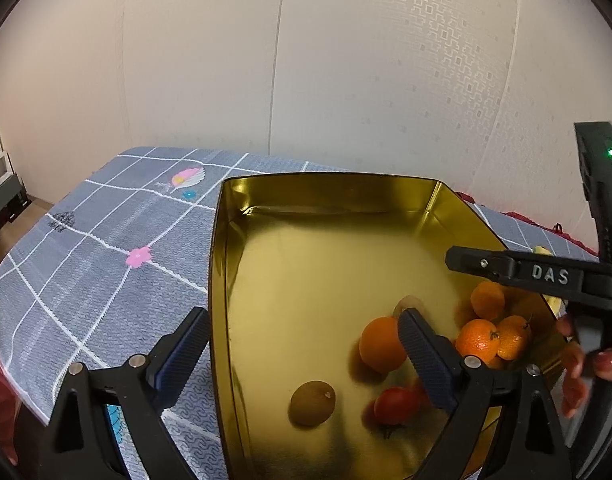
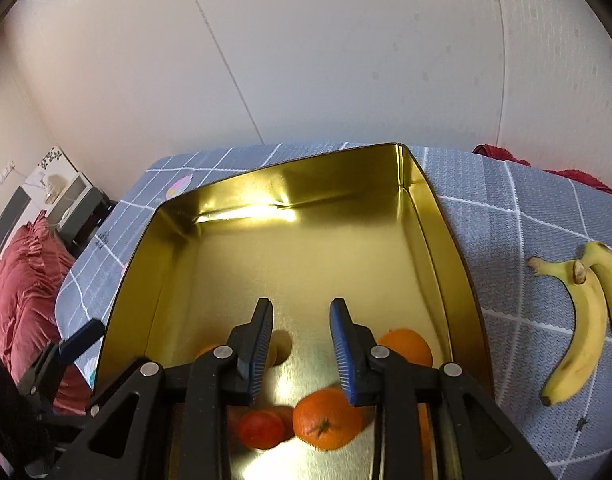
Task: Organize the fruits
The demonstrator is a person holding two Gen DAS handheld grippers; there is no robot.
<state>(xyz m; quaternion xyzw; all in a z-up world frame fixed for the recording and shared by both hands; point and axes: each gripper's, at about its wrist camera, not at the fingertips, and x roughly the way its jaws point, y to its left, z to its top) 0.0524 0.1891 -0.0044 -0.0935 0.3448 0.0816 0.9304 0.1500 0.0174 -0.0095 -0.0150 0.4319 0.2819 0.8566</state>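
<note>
**Q:** Where is the fruit?

**A:** Most of it sits in the near end of an open gold tin point(image 1: 330, 188) on a grey checked tablecloth point(image 1: 105, 240). Seen from the left wrist: an orange point(image 1: 380, 344), a brown kiwi point(image 1: 313, 403) just in front of it, a red tomato point(image 1: 396, 405) beside the kiwi, and a cluster of mandarins point(image 1: 482, 340) against the right wall. The far end of the tin is bare. Two bananas point(image 2: 582, 320) lie on the cloth outside the tin, to its right.

**Q:** And the grippers?

**A:** The left gripper point(image 1: 306, 344) has its jaws spread wide, straddling the tin's left wall without pinching it: one finger over the cloth, the other inside beside the orange. The right gripper point(image 2: 301, 344) hangs over the near fruit, jaws a narrow gap apart, nothing between them. A hand point(image 1: 578, 364) grips its handle.
</note>
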